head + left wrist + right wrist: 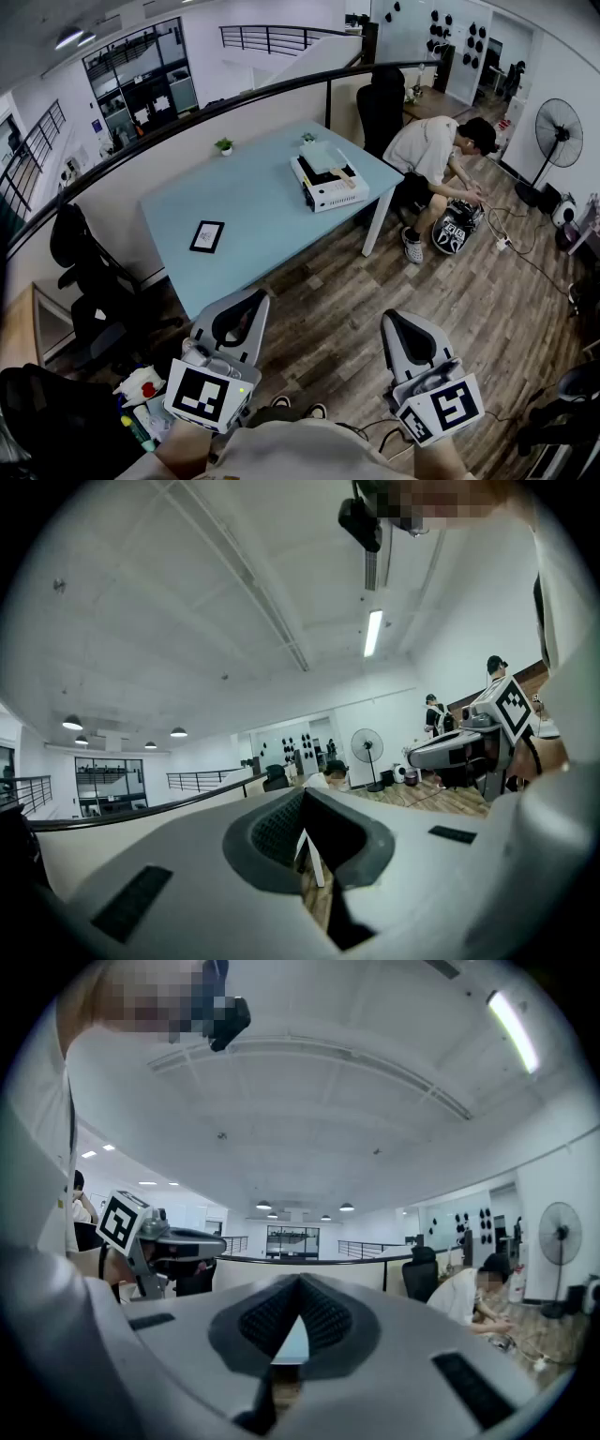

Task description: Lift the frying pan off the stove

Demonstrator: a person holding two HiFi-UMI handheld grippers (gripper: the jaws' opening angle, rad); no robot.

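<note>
A white stove (330, 191) with a black top stands at the far right end of the light blue table (253, 202). On it lies a pale flat item with a wooden handle (343, 178), too small to tell apart as the frying pan. Both grippers are held low near my body, well short of the table. My left gripper (251, 300) has its jaws together with nothing between them, as the left gripper view (305, 797) also shows. My right gripper (397, 321) is likewise shut and empty, its tips (300, 1284) meeting in the right gripper view.
A black framed card (207, 235) lies on the table, with two small plants (224, 145) at its far edge. A person (439, 150) crouches on the wooden floor right of the table beside a helmet-like object (457, 228). Black chairs (89, 267) stand left; a fan (559, 131) stands far right.
</note>
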